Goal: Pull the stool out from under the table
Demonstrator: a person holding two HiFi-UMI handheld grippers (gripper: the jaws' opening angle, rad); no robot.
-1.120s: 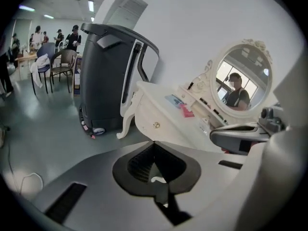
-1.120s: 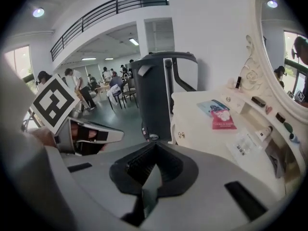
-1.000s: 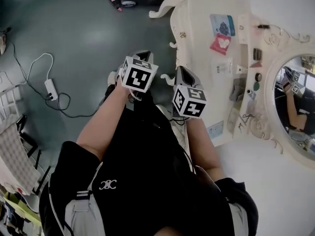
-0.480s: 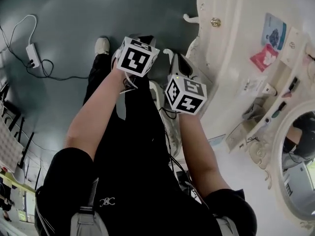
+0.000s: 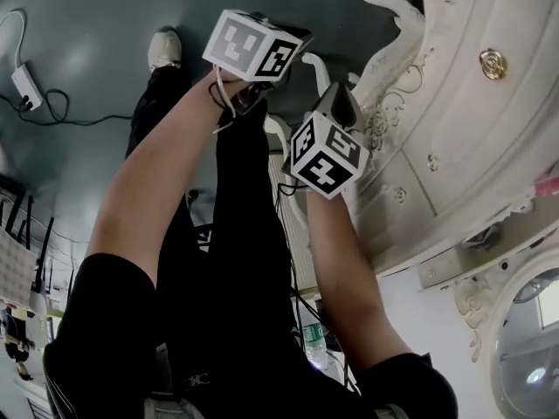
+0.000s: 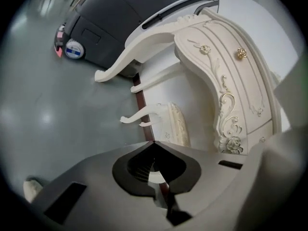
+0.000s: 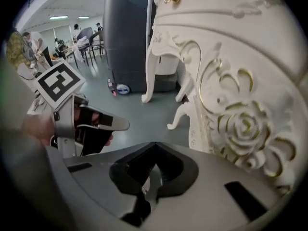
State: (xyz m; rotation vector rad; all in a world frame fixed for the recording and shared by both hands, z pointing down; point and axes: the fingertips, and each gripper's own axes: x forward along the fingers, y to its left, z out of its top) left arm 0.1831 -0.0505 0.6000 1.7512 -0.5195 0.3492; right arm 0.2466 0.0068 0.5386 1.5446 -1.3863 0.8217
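Note:
The cream stool (image 6: 176, 124) stands under the ornate dressing table (image 6: 226, 76), its curled legs (image 6: 138, 117) pointing out over the grey floor. In the right gripper view one curled stool leg (image 7: 180, 116) shows just beside the table's carved rose (image 7: 245, 129). My left gripper (image 6: 154, 144) is shut and empty, a short way in front of the stool. My right gripper (image 7: 153, 146) is also shut with nothing in it, close to the table's carved front. In the head view both marker cubes (image 5: 252, 46) (image 5: 325, 155) hang low beside the table's drawers (image 5: 476, 85).
A dark grey wheeled machine (image 6: 113, 28) stands beyond the table's long curved leg (image 6: 144, 47). A power strip with its cable (image 5: 24, 85) lies on the floor at the left. The person's shoe (image 5: 163, 49) is near the left gripper. A mirror (image 5: 531, 356) sits at lower right.
The person has bent lower; both grippers have dropped toward the floor and closer to the table's front. The tabletop has slid out of view and the drawer front now fills the right side.

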